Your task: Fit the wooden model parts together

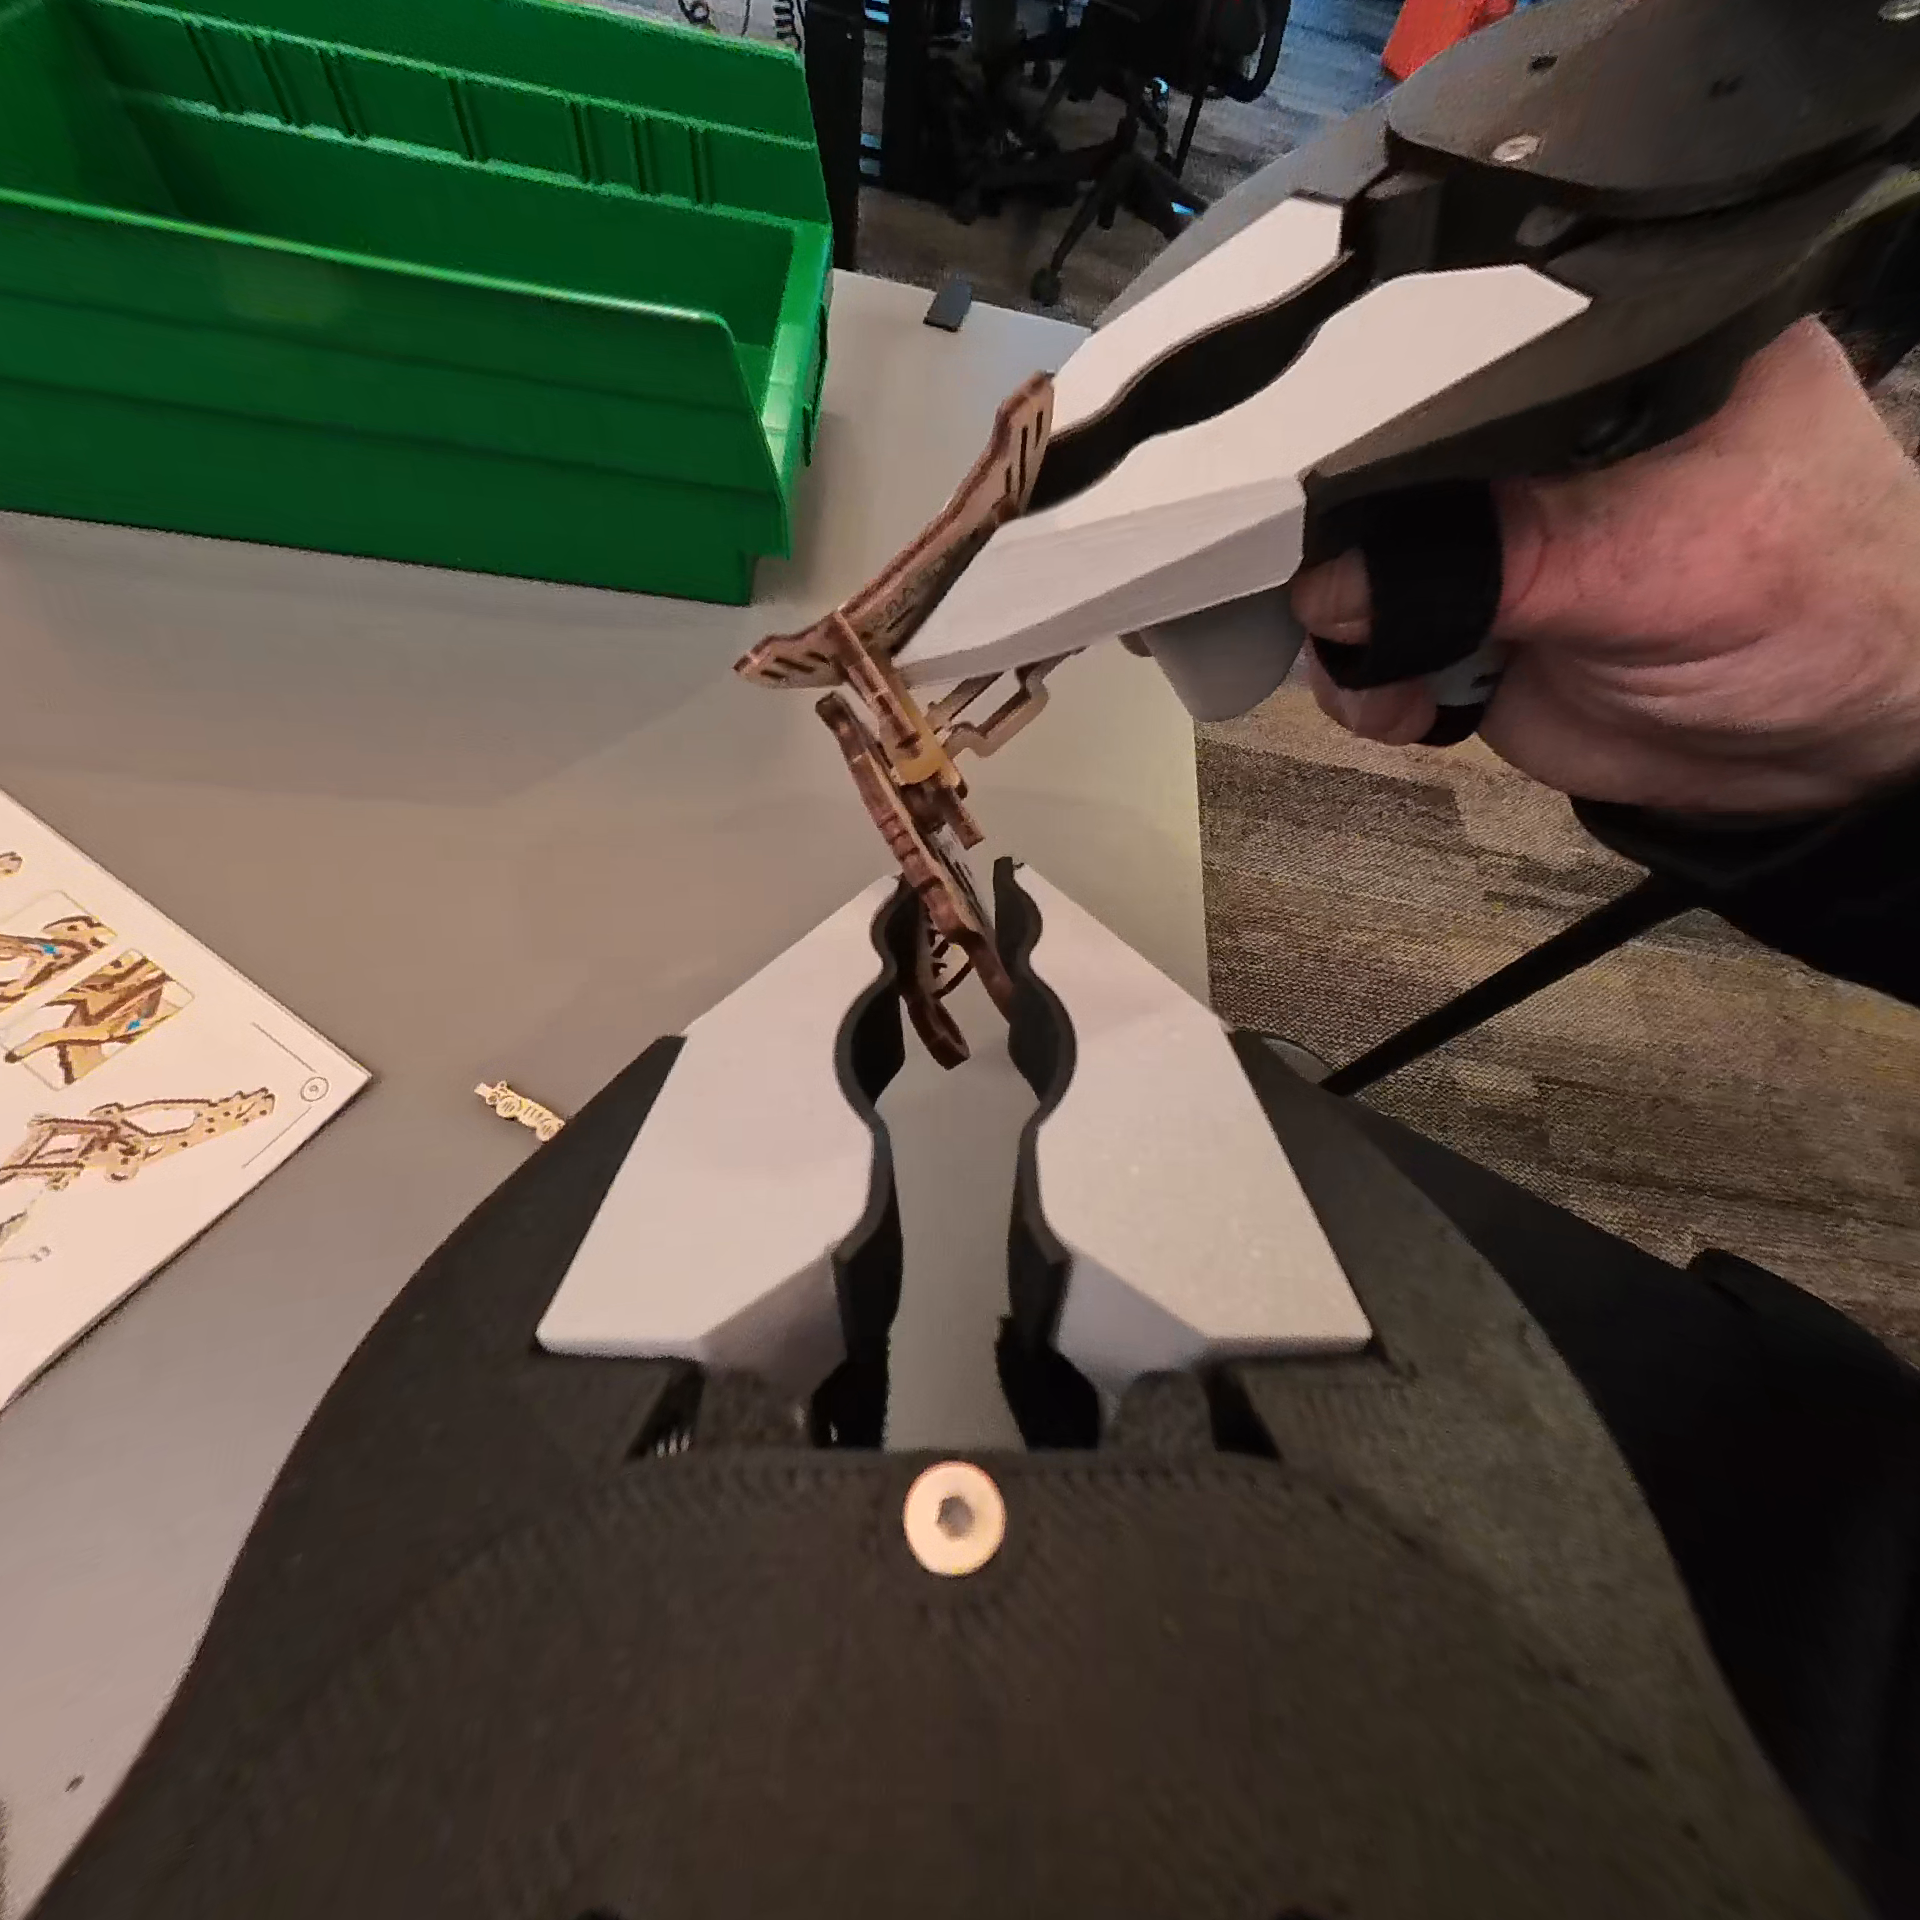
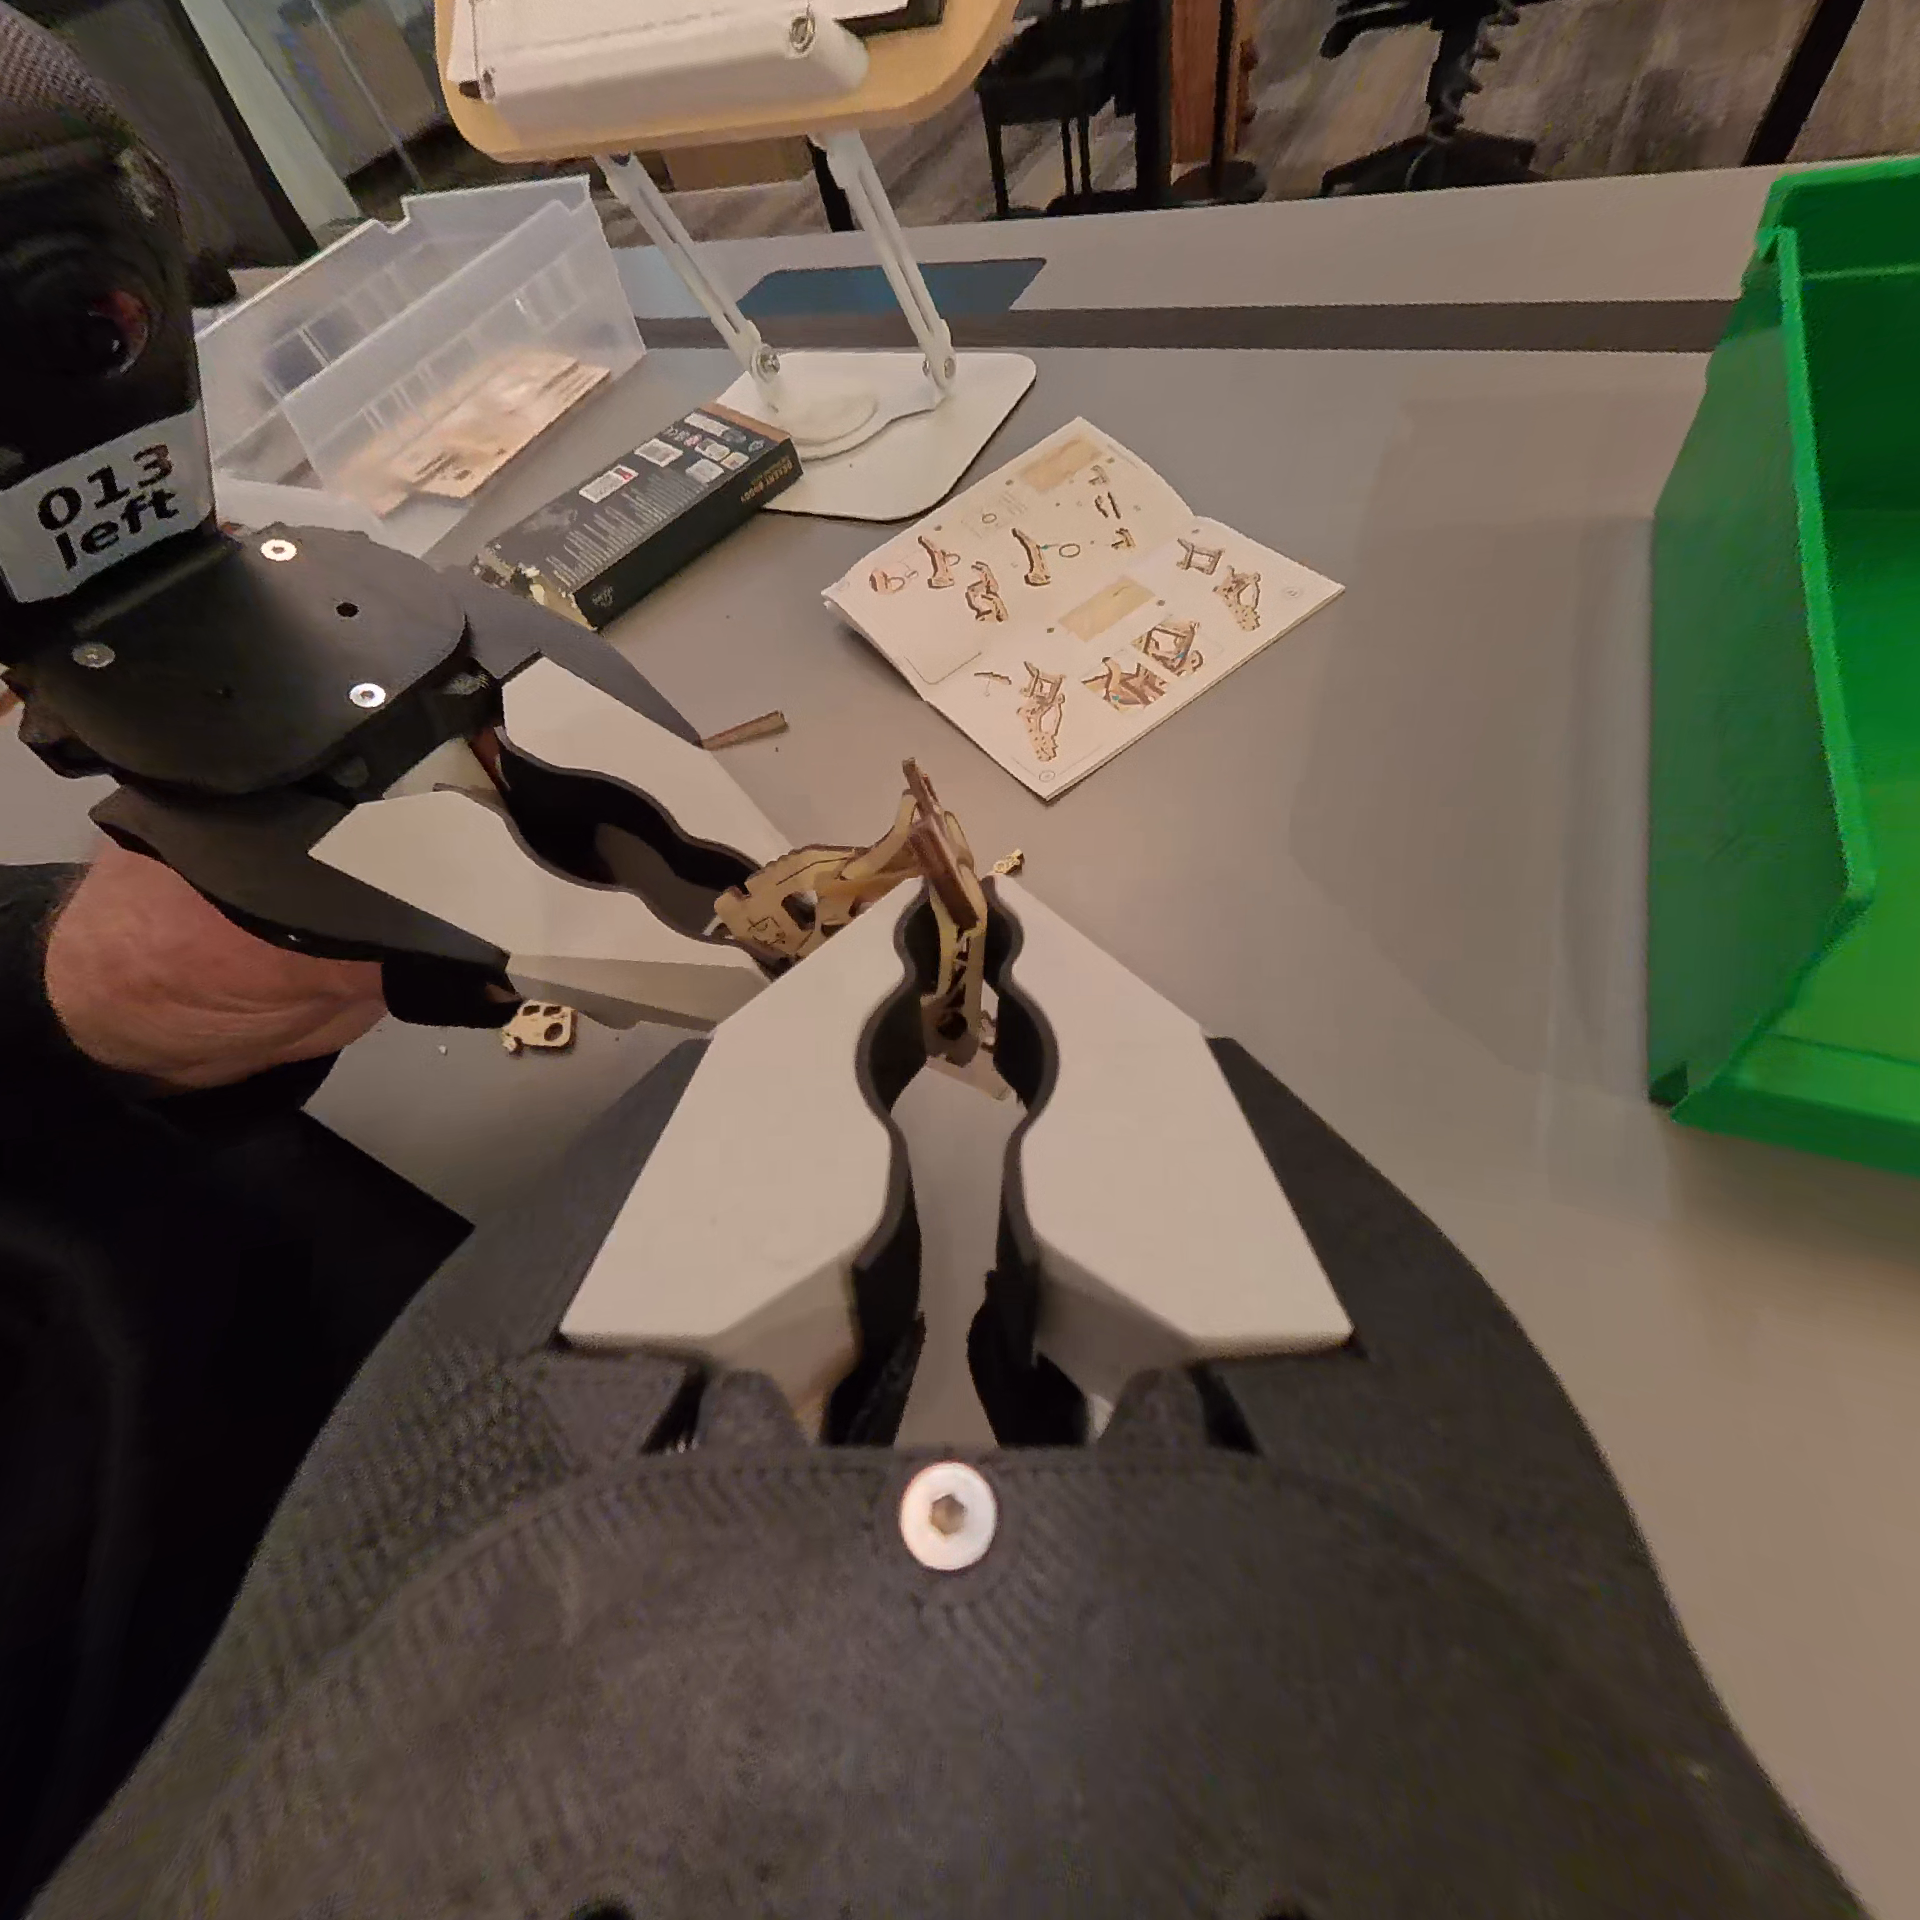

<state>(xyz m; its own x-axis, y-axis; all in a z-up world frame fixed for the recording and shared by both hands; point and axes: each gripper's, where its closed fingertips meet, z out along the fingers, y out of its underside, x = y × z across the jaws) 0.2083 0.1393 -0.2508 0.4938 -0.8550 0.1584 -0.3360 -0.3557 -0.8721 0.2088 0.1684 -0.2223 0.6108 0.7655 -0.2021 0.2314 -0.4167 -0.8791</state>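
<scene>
Both grippers are held up over the grey table (image 2: pixel 1351 935), meeting tip to tip at the wooden model.

The left gripper (image 1: pixel 951 883) is clamped on the darker wooden part (image 1: pixel 940 935), which stands tilted between its fingertips and sticks up out of them. The right gripper (image 2: pixel 956 904) is likewise closed on the lighter wooden part (image 1: pixel 914 582), a long flat piece with a cross-member slotted through it. The two parts touch at a small joint (image 1: pixel 920 764) just above the left gripper's tips. Whether a tab is fully seated there cannot be told from either view.

Gripping each piece by its far end leaves the joint area free and visible between the two tools (a sensible arrangement for thin laser-cut stock, which would likely flex or snap if squeezed near the slot). The pieces meet at an angle, which suggests alignment is in progress rather than finished.

The instruction sheet (image 2: pixel 1081 603) lies open on the table beyond the work, within the person's sight for reference. A small loose wooden piece (image 2: pixel 538 1027) rests on the table below the left gripper, and another sliver (image 2: pixel 743 730) lies farther back. The green bin (image 2: pixel 1787 644) stands to one side, while a clear bin (image 2: pixel 416 343) holding wooden sheets and a dark box (image 2: pixel 639 514) sit at the rear, well apart from the assembly.
</scene>
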